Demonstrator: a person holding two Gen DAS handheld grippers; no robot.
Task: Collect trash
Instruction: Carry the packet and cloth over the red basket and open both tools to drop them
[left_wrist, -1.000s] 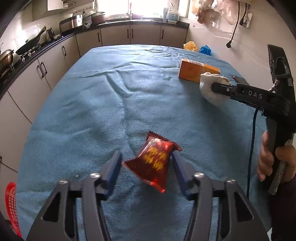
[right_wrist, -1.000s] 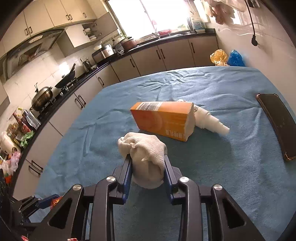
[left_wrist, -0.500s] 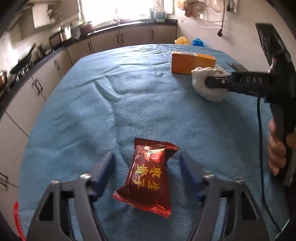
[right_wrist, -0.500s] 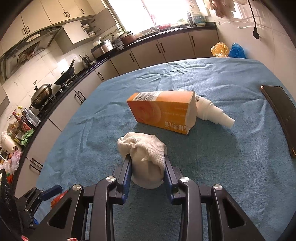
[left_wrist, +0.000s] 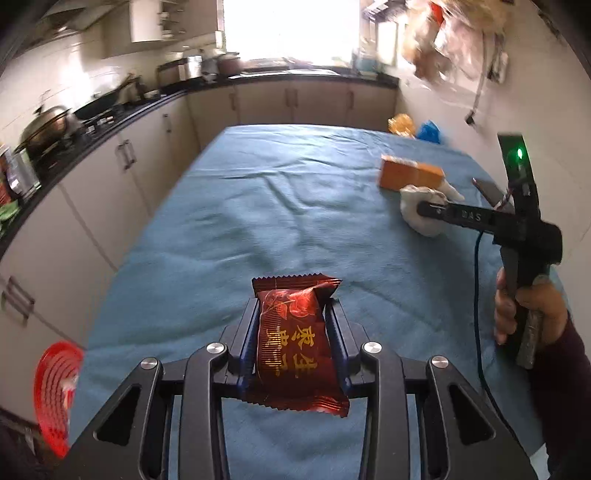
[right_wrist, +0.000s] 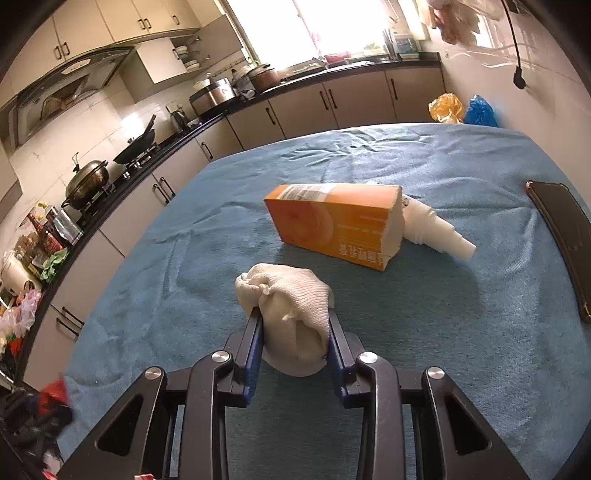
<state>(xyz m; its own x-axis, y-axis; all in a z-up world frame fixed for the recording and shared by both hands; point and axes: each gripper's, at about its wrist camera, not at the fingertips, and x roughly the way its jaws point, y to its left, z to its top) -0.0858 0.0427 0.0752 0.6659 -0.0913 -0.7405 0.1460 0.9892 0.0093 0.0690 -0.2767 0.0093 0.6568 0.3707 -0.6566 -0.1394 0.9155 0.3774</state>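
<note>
Two pieces of rubbish are in hand above a kitchen table. One is a glossy dark-red snack wrapper (left_wrist: 295, 339) with crimped, serrated ends and gold Chinese characters printed down its face, puffed in the middle and creased near the top. The other is a balled-up white knitted cloth (right_wrist: 291, 314), ribbed and knotted at one corner.

Covering the table is a wrinkled blue towel-like cloth (left_wrist: 258, 229). On it lie an orange carton (right_wrist: 340, 225) on its side, a white plastic bottle (right_wrist: 436, 232) touching the carton's far end, and a dark phone (right_wrist: 561, 236) near the right edge. A red plastic basket (left_wrist: 55, 391) shows past the table's left edge, low in the left wrist view. Beige cabinets under a black counter run along the left and far walls, with a wok and a lidded pot on the stove, and a bright window glares above the sink. Orange and blue bags (right_wrist: 461, 109) sit beyond the table's far right corner.

Clamped between the narrowed jaws of the left gripper (left_wrist: 293, 332), the wrapper stands lengthwise, its top seam past the fingertips and its bottom seam over the gripper body. Pinched in the right gripper (right_wrist: 295, 328), the cloth bulges forward and above the fingers, near the carton but apart from it.
</note>
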